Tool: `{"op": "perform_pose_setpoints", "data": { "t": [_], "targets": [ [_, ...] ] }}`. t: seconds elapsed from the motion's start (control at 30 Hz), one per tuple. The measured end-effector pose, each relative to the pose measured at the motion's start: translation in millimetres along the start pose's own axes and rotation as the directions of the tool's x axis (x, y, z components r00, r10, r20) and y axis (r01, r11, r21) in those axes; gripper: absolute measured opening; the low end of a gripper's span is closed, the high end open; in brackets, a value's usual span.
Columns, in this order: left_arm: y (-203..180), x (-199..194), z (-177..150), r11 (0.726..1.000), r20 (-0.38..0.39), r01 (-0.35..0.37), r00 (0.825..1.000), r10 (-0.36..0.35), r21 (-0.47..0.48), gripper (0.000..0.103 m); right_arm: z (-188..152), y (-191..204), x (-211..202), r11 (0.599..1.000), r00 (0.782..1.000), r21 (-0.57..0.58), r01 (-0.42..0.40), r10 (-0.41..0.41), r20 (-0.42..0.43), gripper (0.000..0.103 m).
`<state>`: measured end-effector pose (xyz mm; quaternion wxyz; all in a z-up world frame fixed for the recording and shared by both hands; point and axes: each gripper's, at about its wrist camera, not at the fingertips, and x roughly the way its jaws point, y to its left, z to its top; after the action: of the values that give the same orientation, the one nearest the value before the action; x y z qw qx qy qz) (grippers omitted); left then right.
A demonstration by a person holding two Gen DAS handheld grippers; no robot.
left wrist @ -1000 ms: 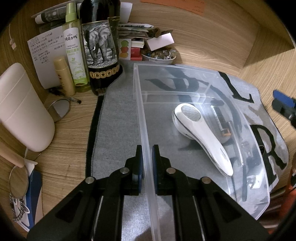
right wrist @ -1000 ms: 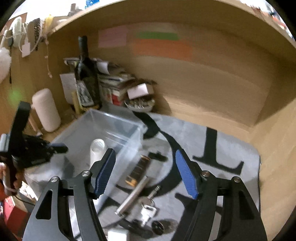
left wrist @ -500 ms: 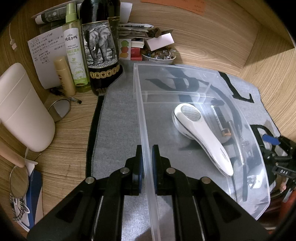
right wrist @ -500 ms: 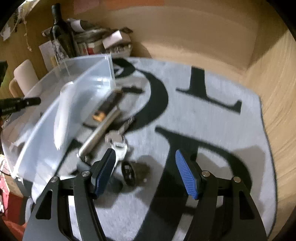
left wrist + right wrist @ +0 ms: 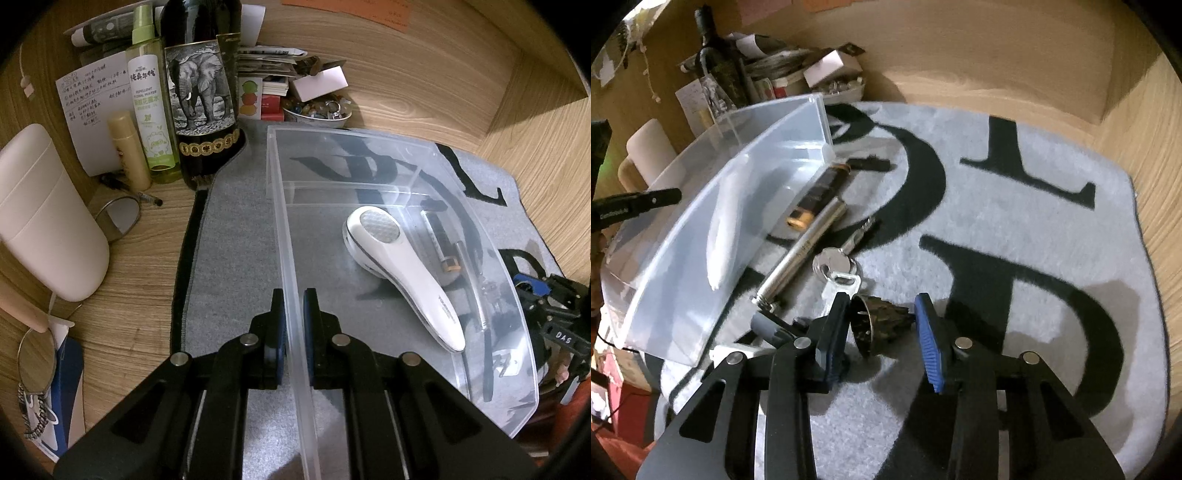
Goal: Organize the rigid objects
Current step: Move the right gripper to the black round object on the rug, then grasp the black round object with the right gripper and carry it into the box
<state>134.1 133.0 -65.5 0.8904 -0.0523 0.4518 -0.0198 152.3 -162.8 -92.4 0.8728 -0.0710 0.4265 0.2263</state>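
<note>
Left gripper (image 5: 293, 306) clamps the clear bin's (image 5: 517, 280) wall, only the white handheld device (image 5: 402, 273) inside, while the right gripper's (image 5: 881, 321) jaws have just been closing around a dark bell-shaped piece (image 5: 877, 323); the keys (image 5: 836, 266), metal tube (image 5: 801, 251) and the rest wait on the mat (image 5: 1015, 206).

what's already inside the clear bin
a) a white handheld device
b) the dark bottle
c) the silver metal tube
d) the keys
a: the white handheld device lies on the floor of the clear bin, while the keys and the silver metal tube lie on the grey mat outside its wall, and the dark bottle stands behind it.
</note>
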Motion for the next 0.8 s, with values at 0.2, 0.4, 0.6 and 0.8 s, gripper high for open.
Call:
{"op": "perform_pose_setpoints", "data": {
  "t": [0.2, 0.4, 0.6, 0.8],
  "targets": [
    [0.4, -0.1, -0.1, 1.000, 0.000, -0.001, 1.000, 0.001, 0.002, 0.009, 19.5, 6.8, -21.5, 1.000, 0.997, -0.015, 0.000, 0.002, 0.083, 0.033],
    [-0.7, 0.0, -0.2, 1.000, 0.001, -0.001, 1.000, 0.001, 0.001, 0.009, 46.0, 25.1, -42.0, 0.998, 0.984, -0.045, -0.032, 0.040, 0.174, 0.033],
    [0.0, -0.3, 0.6, 1.000, 0.001, -0.004, 1.000, 0.004, 0.007, 0.009, 68.7, 49.8, -50.9, 0.993, 0.971, -0.100, -0.064, 0.085, 0.223, 0.033],
    [-1.1, -0.5, 0.3, 1.000, 0.002, -0.004, 1.000, 0.004, 0.005, 0.009, 82.5, 79.2, -41.0, 0.981, 0.966, -0.162, -0.105, 0.139, 0.217, 0.033]
  ]
}}
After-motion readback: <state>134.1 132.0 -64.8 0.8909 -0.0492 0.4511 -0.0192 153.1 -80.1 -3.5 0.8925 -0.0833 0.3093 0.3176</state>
